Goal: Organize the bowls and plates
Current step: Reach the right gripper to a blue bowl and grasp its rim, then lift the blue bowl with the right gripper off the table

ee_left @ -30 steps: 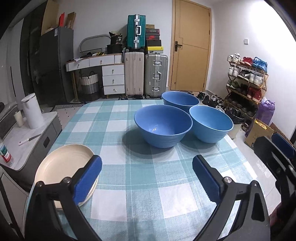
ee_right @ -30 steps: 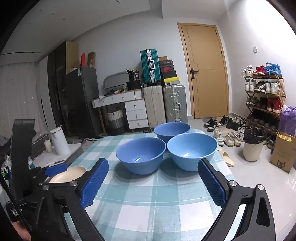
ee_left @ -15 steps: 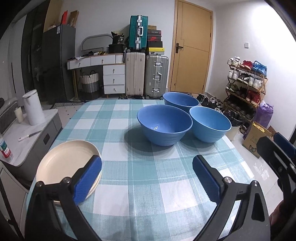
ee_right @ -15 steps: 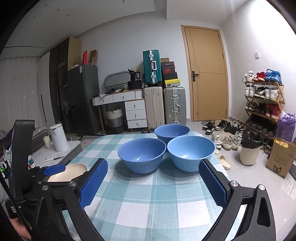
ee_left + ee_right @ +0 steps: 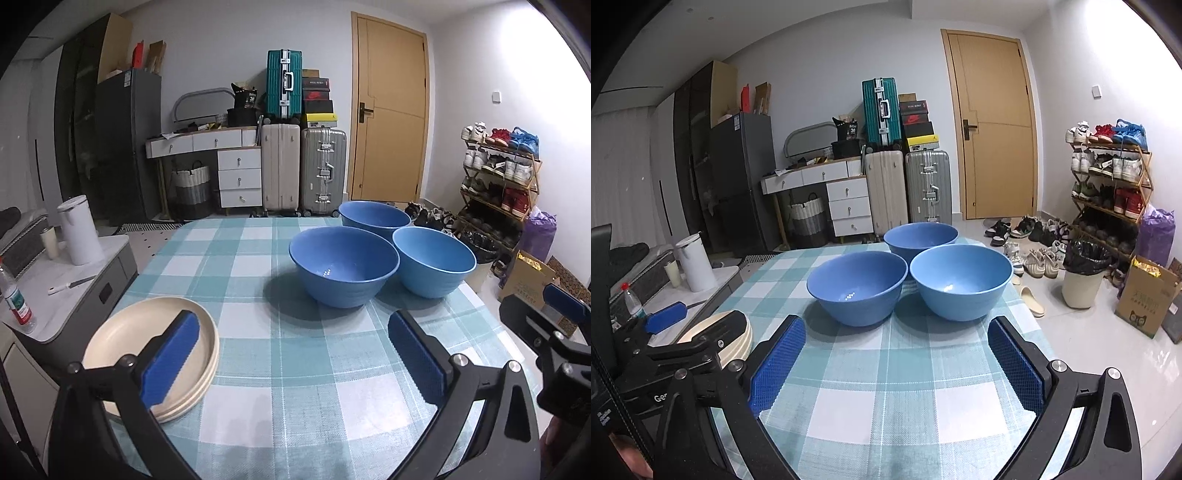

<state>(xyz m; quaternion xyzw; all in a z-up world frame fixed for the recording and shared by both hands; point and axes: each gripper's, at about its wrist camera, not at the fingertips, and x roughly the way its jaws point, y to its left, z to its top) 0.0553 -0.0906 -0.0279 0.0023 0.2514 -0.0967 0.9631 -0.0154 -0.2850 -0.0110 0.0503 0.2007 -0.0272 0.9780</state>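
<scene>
- Cream plates (image 5: 147,343), stacked, sit at the lower left of the left wrist view, on the checked cloth (image 5: 295,369) near the table's left edge; one pad of the left gripper (image 5: 291,363) overlaps them in the picture, though contact cannot be told.
- The left gripper's jaws stand wide apart and hold nothing.
- Three blue bowls cluster right of centre: the dark bowl (image 5: 343,264) nearest, the far bowl (image 5: 373,218) behind it, the pale bowl (image 5: 434,260) to its right, their rims close or touching.
- The right gripper (image 5: 897,363) is also spread wide and empty; in its view the dark bowl (image 5: 857,286) and pale bowl (image 5: 960,280) lie straight ahead, between its pads.
- Judged from this, the right gripper is nearer the bowls and the left nearer the plates; nesting the bowls looks like the likely next step.
</scene>
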